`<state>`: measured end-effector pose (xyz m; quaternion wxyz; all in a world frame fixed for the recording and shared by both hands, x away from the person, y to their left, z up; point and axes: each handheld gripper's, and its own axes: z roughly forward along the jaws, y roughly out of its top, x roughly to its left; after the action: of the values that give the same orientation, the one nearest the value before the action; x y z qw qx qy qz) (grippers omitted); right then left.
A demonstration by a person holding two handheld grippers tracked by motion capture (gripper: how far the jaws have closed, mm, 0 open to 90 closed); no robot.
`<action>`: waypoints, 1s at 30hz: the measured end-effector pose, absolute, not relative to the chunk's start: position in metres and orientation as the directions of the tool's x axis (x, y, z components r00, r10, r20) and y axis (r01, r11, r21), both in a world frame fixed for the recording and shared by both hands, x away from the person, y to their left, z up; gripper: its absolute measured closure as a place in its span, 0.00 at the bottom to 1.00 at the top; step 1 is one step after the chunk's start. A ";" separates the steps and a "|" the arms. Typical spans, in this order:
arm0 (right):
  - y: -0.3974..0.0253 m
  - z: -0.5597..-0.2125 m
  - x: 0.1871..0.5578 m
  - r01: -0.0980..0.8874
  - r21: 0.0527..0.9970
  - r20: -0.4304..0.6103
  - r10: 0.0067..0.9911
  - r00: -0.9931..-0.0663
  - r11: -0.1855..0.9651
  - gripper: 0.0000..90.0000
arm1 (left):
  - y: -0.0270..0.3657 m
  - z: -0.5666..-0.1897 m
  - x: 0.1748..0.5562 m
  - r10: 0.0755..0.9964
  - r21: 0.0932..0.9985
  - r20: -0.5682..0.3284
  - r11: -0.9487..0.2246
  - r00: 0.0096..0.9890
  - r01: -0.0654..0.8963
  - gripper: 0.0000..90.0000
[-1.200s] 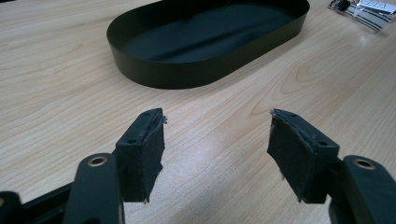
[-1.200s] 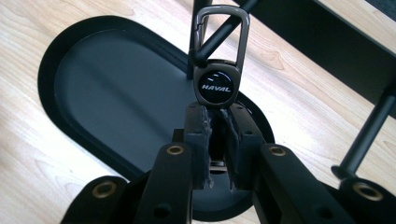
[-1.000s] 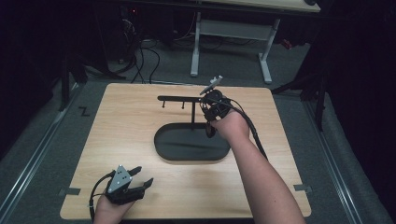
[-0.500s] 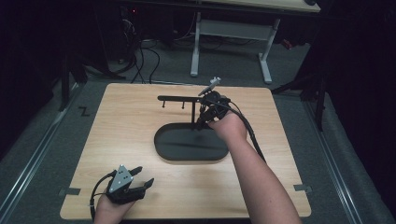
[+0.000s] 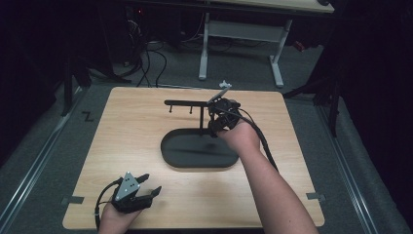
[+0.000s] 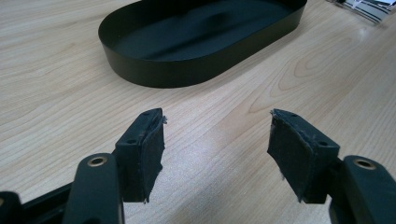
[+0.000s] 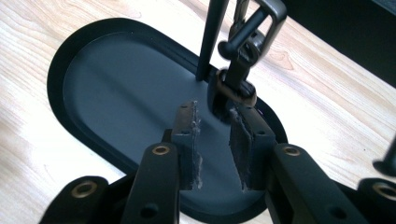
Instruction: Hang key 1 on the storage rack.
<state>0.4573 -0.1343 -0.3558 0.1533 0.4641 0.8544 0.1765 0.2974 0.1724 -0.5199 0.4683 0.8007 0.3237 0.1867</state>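
The right claw (image 7: 214, 122) hangs over the black tray (image 7: 116, 74), jaws narrowly parted beside a metal clasp (image 7: 243, 46) near the stand's post (nothing gripped). The left claw (image 6: 217, 140) rests wide open on the bench (image 6: 56, 93).

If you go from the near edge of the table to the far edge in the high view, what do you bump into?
Left tongs → black oval tray → right tongs at the stand's post → stand's top bar → table's far edge.
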 end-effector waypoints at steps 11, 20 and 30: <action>-0.151 -0.362 0.426 0.742 0.461 -0.077 0.856 -0.512 0.486 0.71 | 0.171 -0.520 0.298 0.691 0.871 -0.013 -0.347 0.723 0.348 0.40; -0.174 -0.383 0.396 0.739 0.478 -0.063 0.858 -0.510 0.475 0.67 | 0.170 -0.522 0.298 0.690 0.868 -0.018 -0.349 0.724 0.354 0.40; -0.201 -0.406 0.364 0.729 0.517 -0.047 0.865 -0.500 0.449 0.65 | 0.170 -0.523 0.298 0.691 0.864 -0.019 -0.353 0.723 0.360 0.40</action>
<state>0.3637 -0.2014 -0.4061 0.1537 0.4758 0.8373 0.2214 0.2982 0.1696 -0.5231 0.4653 0.8030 0.3272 0.1776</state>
